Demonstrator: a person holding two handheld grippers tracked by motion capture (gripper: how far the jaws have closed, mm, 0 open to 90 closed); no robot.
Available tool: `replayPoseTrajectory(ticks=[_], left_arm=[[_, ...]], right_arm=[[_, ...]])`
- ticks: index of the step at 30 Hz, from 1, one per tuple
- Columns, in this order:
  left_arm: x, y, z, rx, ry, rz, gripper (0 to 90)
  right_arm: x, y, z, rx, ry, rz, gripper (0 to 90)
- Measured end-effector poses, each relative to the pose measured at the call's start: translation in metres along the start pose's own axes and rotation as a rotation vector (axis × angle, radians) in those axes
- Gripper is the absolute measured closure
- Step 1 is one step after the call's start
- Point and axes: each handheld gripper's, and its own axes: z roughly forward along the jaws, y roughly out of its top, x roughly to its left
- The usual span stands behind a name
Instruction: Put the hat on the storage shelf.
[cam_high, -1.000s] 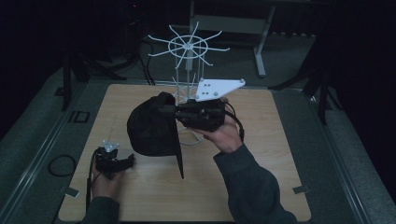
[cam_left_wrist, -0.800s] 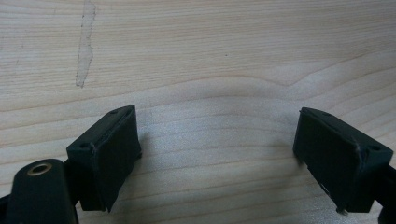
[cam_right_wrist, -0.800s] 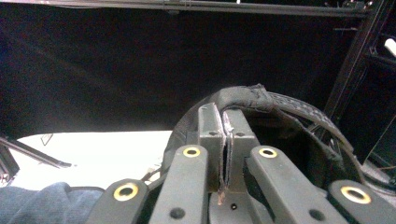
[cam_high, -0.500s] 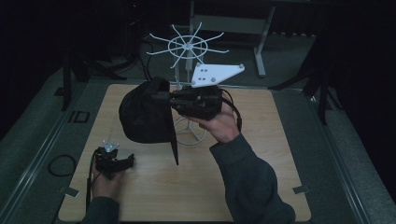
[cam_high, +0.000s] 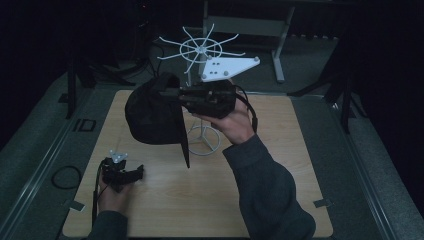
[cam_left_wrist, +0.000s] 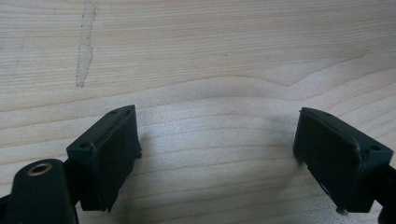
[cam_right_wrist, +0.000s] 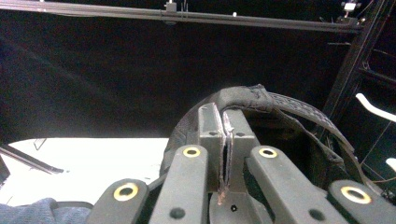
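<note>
While the left gripper (cam_high: 121, 172) is resting low in the lower left of the high view on the wooden table (cam_high: 280, 200), its jaws are standing wide apart with nothing between them; in the left gripper view the same gripper (cam_left_wrist: 217, 149) is showing bare wood grain between its two black pads. Toward the middle of the high view, a black cap (cam_high: 152, 112) is hanging in the air above the table, its brim pointing down toward the lower centre. Just right of it, the right gripper (cam_high: 187, 95) is pinching the cap's edge, its jaws closed on the fabric. In the right gripper view the right gripper (cam_right_wrist: 224, 140) is clamping a thin fold of the cap (cam_right_wrist: 285, 116). Behind, in the upper centre, a white wire stand (cam_high: 200, 50) is rising from the table.
</note>
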Motion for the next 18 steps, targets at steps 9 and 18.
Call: replayPoseTrajectory(ticks=[9, 18], left_arm=[[-0.0002, 0.0000, 0.0002, -0.003, 0.001, -0.002, 14.6], [-0.0002, 0.0000, 0.0002, -0.003, 0.001, -0.003, 14.6]], right_arm=[[-0.0054, -0.0014, 0.0072, 0.010, -0.012, 0.005, 88.1], [-0.0077, 0.0026, 0.0107, -0.002, -0.013, -0.001, 88.0]])
